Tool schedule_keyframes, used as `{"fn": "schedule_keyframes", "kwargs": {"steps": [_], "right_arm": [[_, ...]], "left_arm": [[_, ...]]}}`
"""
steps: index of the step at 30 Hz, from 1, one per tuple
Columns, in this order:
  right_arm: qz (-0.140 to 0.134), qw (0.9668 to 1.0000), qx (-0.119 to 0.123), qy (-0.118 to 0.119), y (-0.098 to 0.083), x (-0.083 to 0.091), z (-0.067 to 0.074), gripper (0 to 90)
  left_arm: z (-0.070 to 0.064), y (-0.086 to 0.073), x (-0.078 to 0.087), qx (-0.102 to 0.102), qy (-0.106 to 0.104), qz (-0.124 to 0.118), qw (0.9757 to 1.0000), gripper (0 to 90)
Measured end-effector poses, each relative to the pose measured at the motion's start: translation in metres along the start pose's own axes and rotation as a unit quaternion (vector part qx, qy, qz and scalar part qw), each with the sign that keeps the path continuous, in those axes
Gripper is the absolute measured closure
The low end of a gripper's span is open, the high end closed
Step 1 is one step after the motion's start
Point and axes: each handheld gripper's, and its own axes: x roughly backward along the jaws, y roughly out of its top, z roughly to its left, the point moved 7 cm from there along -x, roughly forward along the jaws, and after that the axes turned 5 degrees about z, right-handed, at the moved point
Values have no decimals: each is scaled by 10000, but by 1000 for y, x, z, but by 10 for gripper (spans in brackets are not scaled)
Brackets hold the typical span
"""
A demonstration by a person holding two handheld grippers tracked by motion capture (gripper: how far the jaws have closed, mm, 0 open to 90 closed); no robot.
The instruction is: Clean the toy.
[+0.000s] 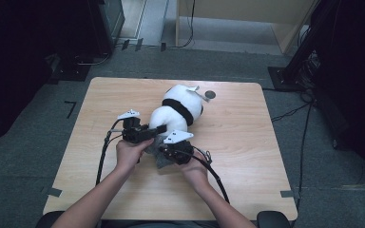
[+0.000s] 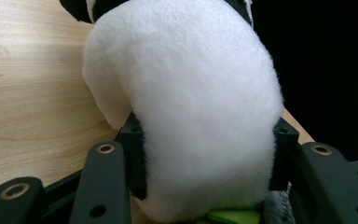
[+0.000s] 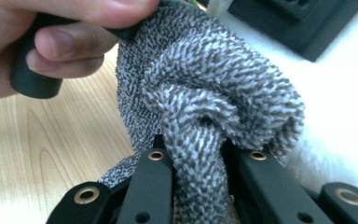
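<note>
Left gripper pinched the white end of the plush panda, pads pressed into the fur on both sides. The panda lay mid-table, head toward the far edge. Just right, the right gripper was clamped on a bunched grey knit cloth against the panda's near end.

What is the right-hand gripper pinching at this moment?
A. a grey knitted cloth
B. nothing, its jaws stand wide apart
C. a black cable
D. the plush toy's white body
A: in the right gripper view the right gripper has its two black jaws closed on a bunched fold of the grey knitted cloth, while the white body of the plush toy sits between the jaws of the left gripper.
</note>
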Motion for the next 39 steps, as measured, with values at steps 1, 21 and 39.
{"fn": "schedule_keyframes", "kwargs": {"steps": [1, 21, 39], "right_arm": [[6, 10000, 12, -4, -1, -1, -1, 810], [88, 9918, -1184, -471, -22, 17, -66, 808], [-366, 9788, -1954, -500, -23, 65, -119, 800]], "left_arm": [[0, 0, 0, -17, 11, 13, 10000, 485], [16, 16, 27, 183, -30, -421, 9989, 488], [54, 25, 51, 107, 514, -449, 9976, 488]]}}
